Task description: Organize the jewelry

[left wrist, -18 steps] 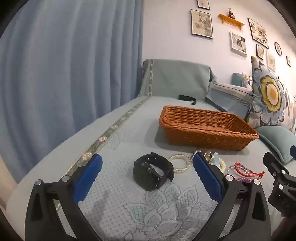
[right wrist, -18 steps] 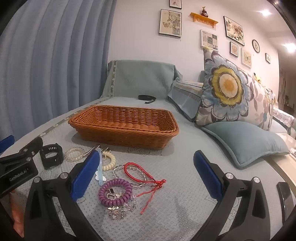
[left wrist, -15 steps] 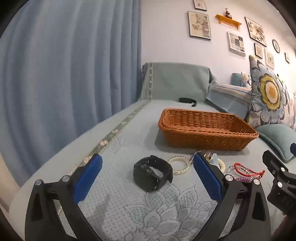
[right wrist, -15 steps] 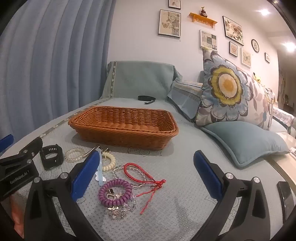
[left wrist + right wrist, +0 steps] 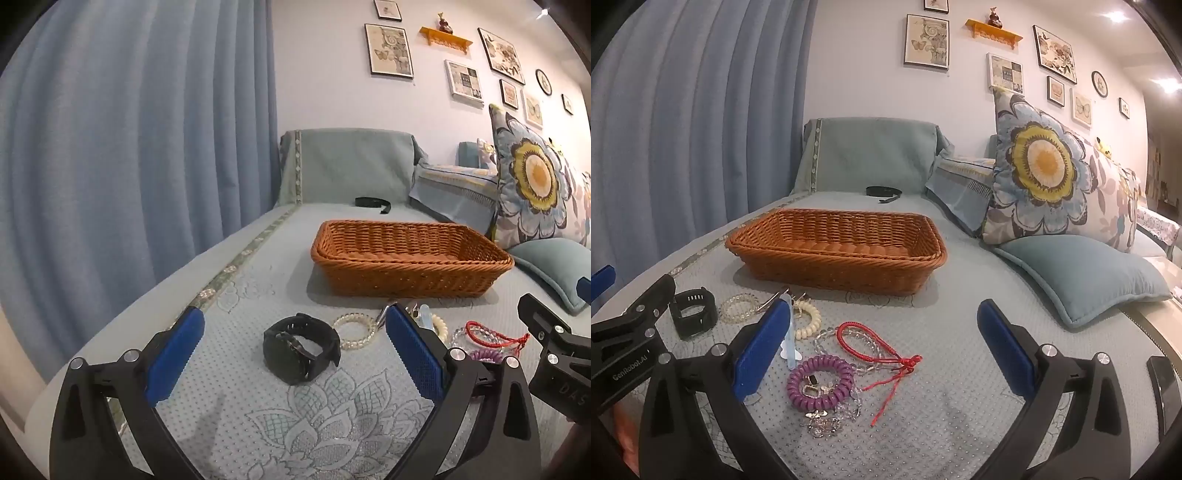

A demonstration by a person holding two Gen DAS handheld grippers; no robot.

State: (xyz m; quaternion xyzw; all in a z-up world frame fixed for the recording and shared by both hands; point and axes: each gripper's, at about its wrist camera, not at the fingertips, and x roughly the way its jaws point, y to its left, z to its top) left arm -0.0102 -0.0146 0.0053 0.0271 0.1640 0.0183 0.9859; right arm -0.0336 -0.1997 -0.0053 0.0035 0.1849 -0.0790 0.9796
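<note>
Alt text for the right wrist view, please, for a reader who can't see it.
The open right hand-held gripper hangs over a sofa seat strewn with jewelry: a purple coil bracelet, a red cord bracelet, a cream coil bracelet and a black watch. A wicker basket sits behind them. The left hand-held gripper's finger shows at left.

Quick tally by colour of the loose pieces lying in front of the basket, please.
Black: 1, watch
Clear: 2, bead bracelet, crystal chain
Cream: 1, coil band
Red: 1, cord bracelet
Purple: 1, coil band
Total: 6, small clips and charms not counted
</note>
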